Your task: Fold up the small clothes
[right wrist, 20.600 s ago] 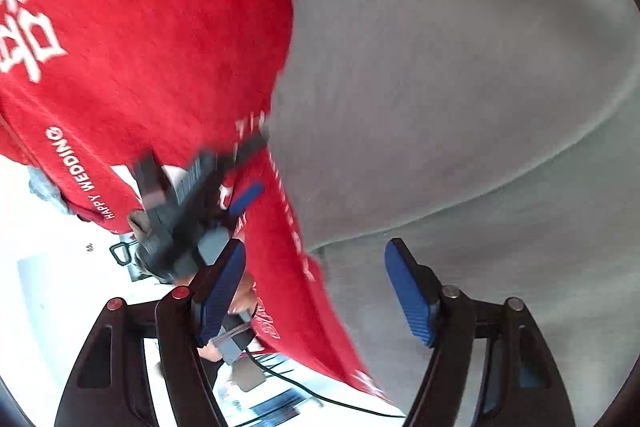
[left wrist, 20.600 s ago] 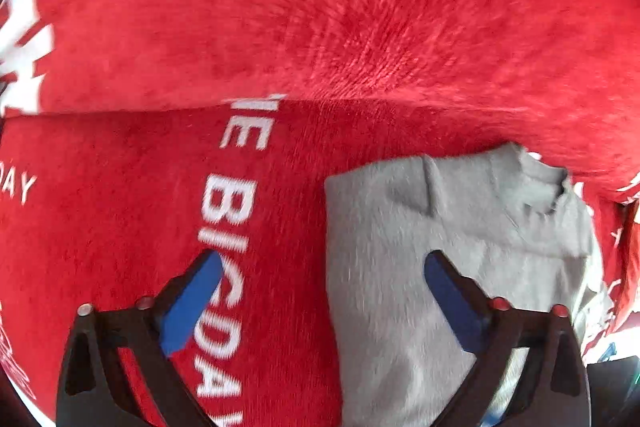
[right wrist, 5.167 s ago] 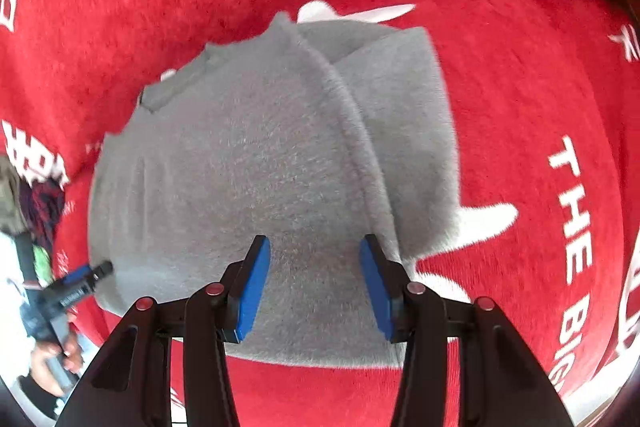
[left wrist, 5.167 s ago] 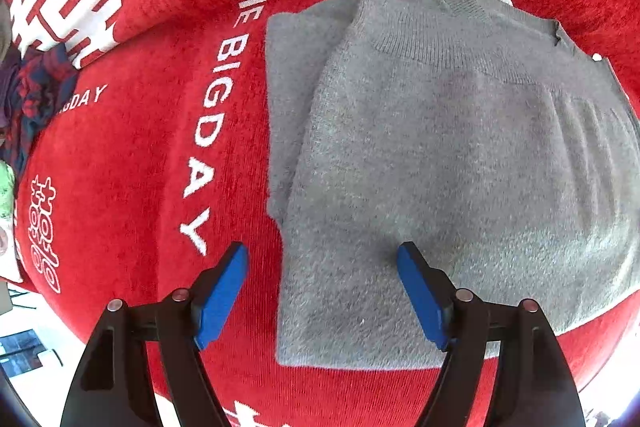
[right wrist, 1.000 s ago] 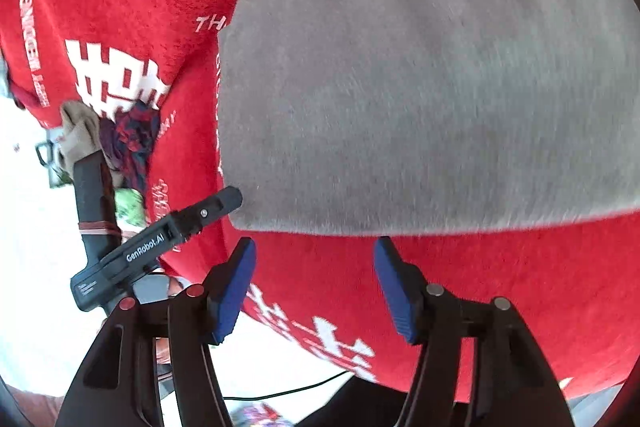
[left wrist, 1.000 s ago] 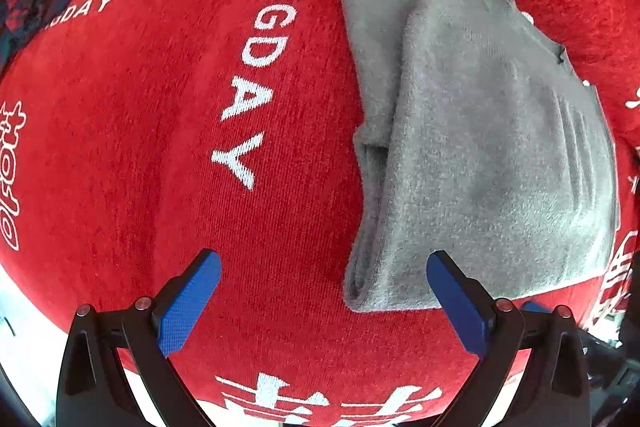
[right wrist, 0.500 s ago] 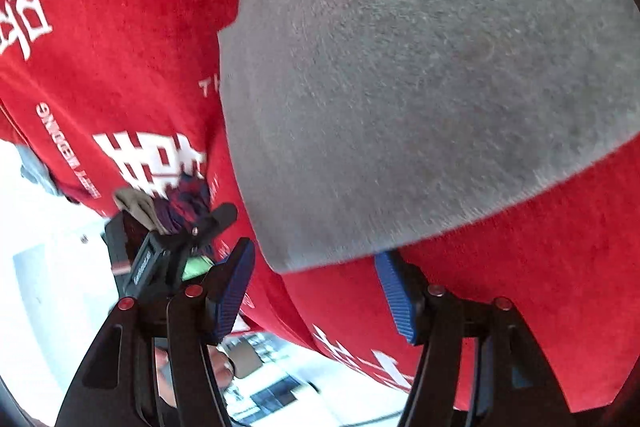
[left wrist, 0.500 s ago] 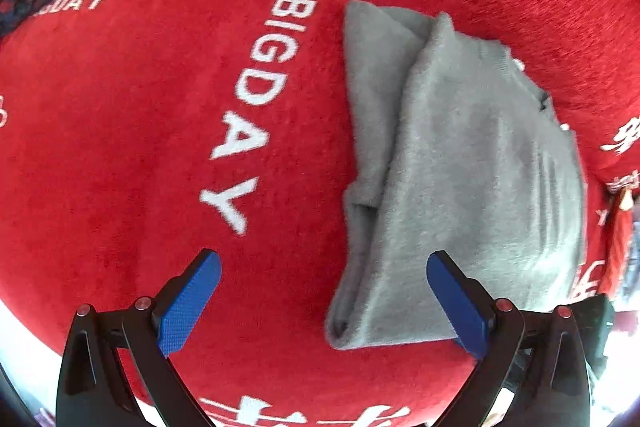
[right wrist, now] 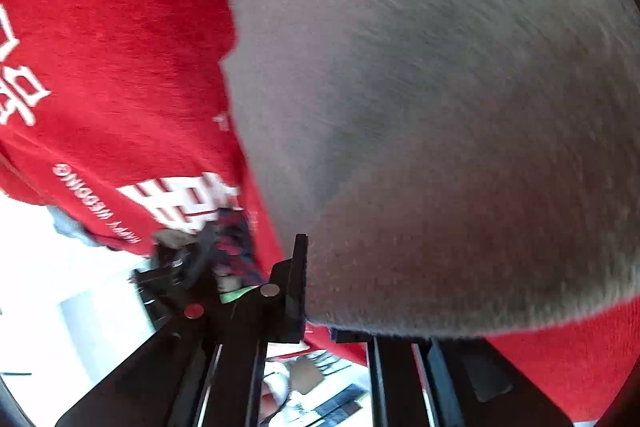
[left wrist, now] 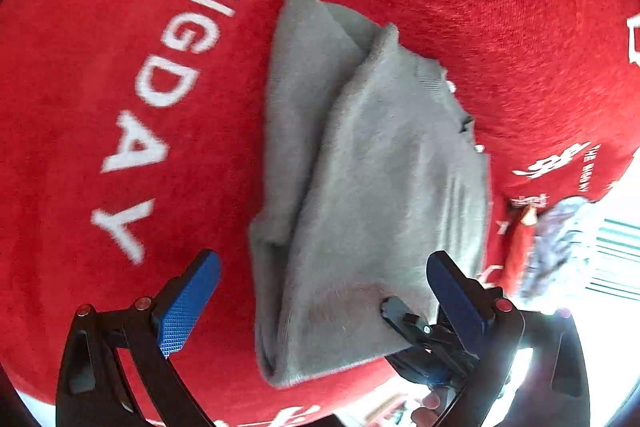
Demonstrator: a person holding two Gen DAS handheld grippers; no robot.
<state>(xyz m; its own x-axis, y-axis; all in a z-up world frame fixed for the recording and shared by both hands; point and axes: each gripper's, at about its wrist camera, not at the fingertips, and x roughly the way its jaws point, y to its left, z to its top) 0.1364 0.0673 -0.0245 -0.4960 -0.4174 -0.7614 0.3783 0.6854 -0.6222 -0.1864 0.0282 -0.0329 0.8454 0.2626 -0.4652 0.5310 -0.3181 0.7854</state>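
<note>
Left wrist: grey sweater [left wrist: 372, 187] between open left tongs [left wrist: 320, 291].

The grey sweater [left wrist: 380, 187] is soft, fuzzy matt knit with a ribbed collar. The red cloth [left wrist: 100, 107] beneath is plush, short-napped fabric with white woven lettering. The left gripper [left wrist: 320, 291] has matt black plastic arms and blue textured pads [left wrist: 188, 299].

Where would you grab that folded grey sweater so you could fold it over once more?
Probably by the near hem of the grey sweater, at its two near corners, coming in low from the near side of the red cloth. The hem lies free there. The right gripper has just closed on one corner; the left gripper, jaws wide, straddles the other, stacked corner.
</note>
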